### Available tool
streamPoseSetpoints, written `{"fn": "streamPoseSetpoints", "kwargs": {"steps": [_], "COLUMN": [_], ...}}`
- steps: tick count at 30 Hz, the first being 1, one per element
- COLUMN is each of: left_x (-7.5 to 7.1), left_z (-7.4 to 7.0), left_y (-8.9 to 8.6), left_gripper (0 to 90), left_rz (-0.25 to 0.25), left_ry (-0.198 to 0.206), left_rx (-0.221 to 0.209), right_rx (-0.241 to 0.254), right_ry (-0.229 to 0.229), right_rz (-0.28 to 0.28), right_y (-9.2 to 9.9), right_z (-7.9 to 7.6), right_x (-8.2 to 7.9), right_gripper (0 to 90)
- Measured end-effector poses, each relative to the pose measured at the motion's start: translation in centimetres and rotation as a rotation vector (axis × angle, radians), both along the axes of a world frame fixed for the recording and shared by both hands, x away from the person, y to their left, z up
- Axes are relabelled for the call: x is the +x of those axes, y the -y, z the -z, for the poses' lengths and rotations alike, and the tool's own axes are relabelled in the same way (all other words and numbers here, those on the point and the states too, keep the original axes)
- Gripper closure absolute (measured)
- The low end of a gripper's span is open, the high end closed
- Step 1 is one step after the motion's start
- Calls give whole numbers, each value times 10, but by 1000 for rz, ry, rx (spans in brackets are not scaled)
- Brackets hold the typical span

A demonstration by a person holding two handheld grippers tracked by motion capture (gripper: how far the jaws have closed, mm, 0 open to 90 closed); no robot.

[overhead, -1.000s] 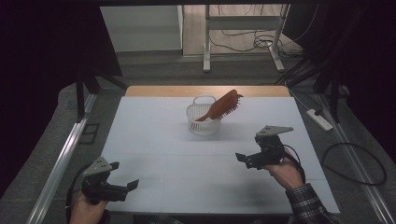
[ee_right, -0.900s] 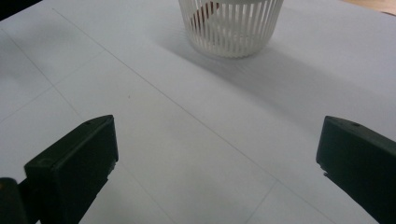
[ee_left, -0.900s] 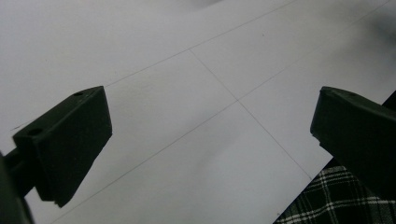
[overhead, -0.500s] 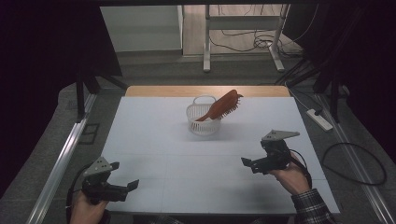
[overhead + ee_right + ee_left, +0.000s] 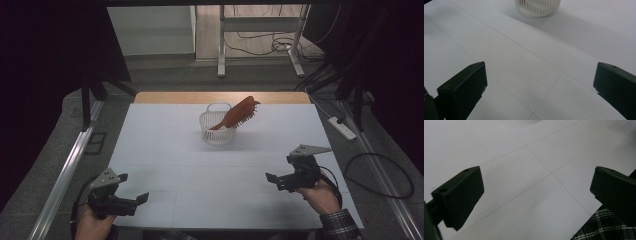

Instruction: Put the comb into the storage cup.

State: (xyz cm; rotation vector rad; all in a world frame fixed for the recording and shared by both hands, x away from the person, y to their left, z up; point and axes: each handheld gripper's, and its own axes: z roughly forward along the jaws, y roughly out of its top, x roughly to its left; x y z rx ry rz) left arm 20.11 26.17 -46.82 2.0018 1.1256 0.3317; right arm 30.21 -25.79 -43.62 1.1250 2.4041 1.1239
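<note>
1. Reddish-brown plastic hairbrush (image 5: pixel 239 113) leaned handle-down in small white slatted plastic basket (image 5: pixel 218 131), bristle head jutting over the rim, toward the table's far middle
2. Right gripper (image 5: pixel 276 180) had drawn back toward the near right edge over the last second, jaws wide, nothing held; basket (image 5: pixel 537 7) sat well ahead of it
3. Left gripper (image 5: pixel 136 201) stayed put at near left, jaws wide and empty
4. Judged: placement done, hands retiring
5. Pale white tabletop (image 5: pixel 165 145) with faint grid lines; cables lay on the dim floor beyond
</note>
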Motion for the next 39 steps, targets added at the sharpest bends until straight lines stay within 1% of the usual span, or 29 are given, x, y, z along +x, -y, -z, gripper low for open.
{"fn": "streamPoseSetpoints", "kwargs": {"steps": [5, 11, 22, 25, 29, 39], "left_x": [0, 0, 0, 0, 0, 0], "left_z": [0, 0, 0, 0, 0, 0], "left_y": [0, 0, 0, 0, 0, 0], "left_gripper": [0, 0, 0, 0, 0, 0], "left_rz": [1, -1, 0, -1, -1, -1], "left_ry": [0, 0, -2, -2, -2, -3], "left_rx": [1, 1, 5, 6, 7, 5], "right_rx": [-17, -19, -30, -26, -29, -56], "right_ry": [-3, -7, -12, -12, -9, -17], "right_rz": [10, 23, 64, 73, 83, 109], "right_y": [6, 11, 28, 32, 35, 42], "right_z": [0, 1, 2, 2, 3, 4], "right_x": [-5, -9, -18, -22, -25, -34], "right_gripper": [0, 0, 0, 0, 0, 0]}}
